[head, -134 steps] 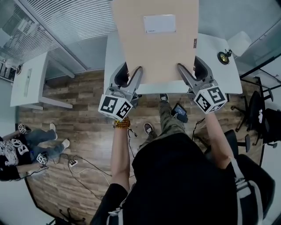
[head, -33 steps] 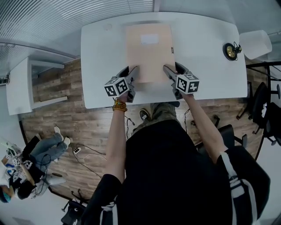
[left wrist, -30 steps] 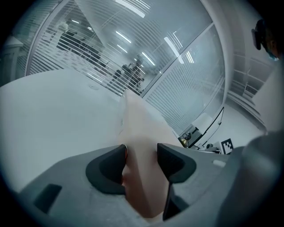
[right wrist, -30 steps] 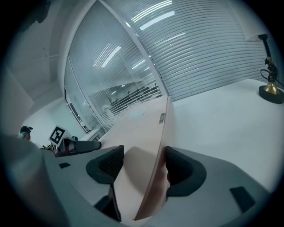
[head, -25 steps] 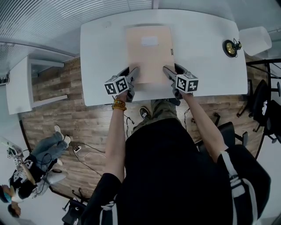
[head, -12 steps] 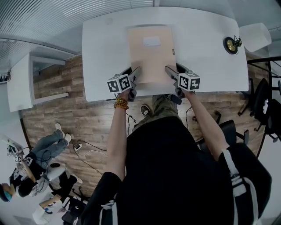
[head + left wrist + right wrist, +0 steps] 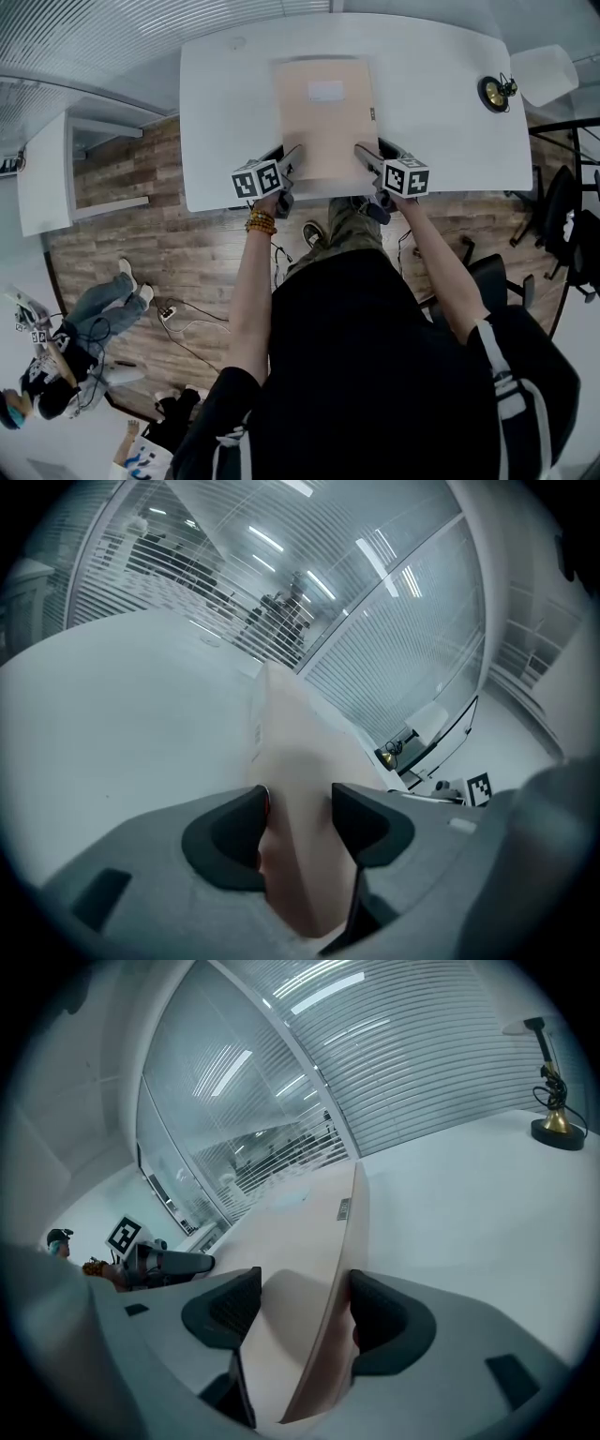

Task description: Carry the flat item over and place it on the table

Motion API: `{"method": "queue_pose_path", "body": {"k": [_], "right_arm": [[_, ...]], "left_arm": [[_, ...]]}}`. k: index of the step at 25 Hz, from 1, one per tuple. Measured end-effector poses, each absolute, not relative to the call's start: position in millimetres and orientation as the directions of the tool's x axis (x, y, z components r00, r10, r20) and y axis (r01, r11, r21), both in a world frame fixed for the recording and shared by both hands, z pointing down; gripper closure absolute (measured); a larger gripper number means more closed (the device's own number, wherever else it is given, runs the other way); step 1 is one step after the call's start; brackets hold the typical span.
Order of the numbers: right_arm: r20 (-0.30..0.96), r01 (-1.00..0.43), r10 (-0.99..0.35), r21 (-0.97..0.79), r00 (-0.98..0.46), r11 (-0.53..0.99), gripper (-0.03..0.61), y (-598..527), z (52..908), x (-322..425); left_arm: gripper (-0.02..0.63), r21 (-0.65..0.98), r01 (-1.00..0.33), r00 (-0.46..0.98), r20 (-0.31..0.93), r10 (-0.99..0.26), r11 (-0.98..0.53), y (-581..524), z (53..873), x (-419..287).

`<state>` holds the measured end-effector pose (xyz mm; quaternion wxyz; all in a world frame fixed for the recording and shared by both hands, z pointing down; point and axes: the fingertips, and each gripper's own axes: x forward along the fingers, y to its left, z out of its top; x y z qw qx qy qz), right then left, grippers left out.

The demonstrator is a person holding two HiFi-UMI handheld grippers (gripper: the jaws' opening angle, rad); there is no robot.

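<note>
A flat tan cardboard box (image 7: 323, 117) with a white label (image 7: 325, 91) lies lengthwise on the white table (image 7: 225, 112). Its near end sits at the table's front edge. My left gripper (image 7: 286, 161) clamps the near left corner and my right gripper (image 7: 367, 157) the near right corner. In the left gripper view the box (image 7: 281, 733) fills the gap between the jaws of the left gripper (image 7: 300, 808) and runs out over the table (image 7: 112, 696). In the right gripper view the box's edge (image 7: 300, 1232) sits between the jaws of the right gripper (image 7: 305, 1297).
A brass-based desk lamp (image 7: 492, 94) stands at the table's far right corner, also seen in the right gripper view (image 7: 553, 1119). A smaller white table (image 7: 42, 178) stands to the left. A person (image 7: 56, 356) sits on the wood floor, and office chairs (image 7: 562, 234) stand at the right.
Several seconds ago the box was held above the floor short of the table; now it lies on the tabletop. Over the last second the box and both grippers have barely moved.
</note>
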<state>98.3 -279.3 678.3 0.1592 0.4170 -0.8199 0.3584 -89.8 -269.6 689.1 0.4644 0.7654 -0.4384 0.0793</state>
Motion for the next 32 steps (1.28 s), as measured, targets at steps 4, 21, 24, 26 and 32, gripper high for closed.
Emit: {"method": "queue_pose_path", "body": {"k": [4, 21, 24, 26, 32], "right_arm": [[0.558, -0.800, -0.575, -0.452, -0.599, 0.394, 0.304, -271.1, 677.6, 101.7], [0.545, -0.804, -0.596, -0.465, -0.590, 0.371, 0.299, -262.6, 675.9, 101.5], [0.544, -0.796, -0.588, -0.480, -0.599, 0.368, 0.296, -263.6, 675.5, 101.2], [0.548, -0.794, -0.580, -0.482, -0.603, 0.371, 0.295, -263.9, 674.7, 99.8], [0.552, -0.789, -0.570, -0.499, -0.609, 0.360, 0.293, -272.0, 679.4, 103.2]], "left_arm": [[0.390, 0.640, -0.747, 0.598, 0.528, -0.603, -0.181, -261.7, 691.1, -88.5], [0.368, 0.653, -0.734, 0.600, 0.498, -0.626, -0.185, -254.1, 686.6, -92.3], [0.365, 0.656, -0.733, 0.598, 0.492, -0.633, -0.182, -254.0, 685.4, -94.2], [0.365, 0.665, -0.723, 0.607, 0.481, -0.633, -0.188, -254.7, 683.5, -94.0], [0.360, 0.658, -0.723, 0.612, 0.471, -0.635, -0.209, -264.2, 682.6, -91.2]]}}
